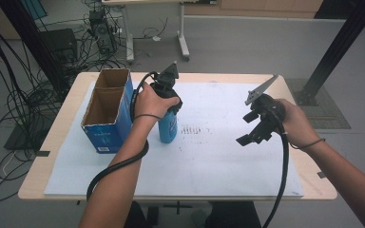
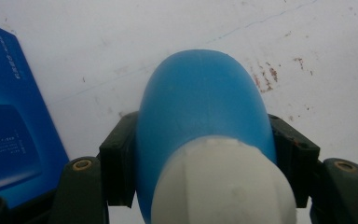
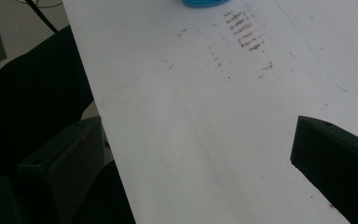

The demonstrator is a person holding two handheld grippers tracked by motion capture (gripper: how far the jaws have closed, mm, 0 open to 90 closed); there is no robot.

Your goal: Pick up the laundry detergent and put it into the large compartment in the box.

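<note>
Bottle: blue body, white cap. Box: blue printed outside, brown cardboard inside. Sheet was white with rust-brown speckle rows. Both grippers black.

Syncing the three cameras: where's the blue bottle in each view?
High view: blue bottle left of centre, upright beside the box.
Left gripper view: bottle centre, clamped between the jaws.
Right gripper view: its base at the top edge.
Shared landmark: reddish smudges on the white sheet.
</note>
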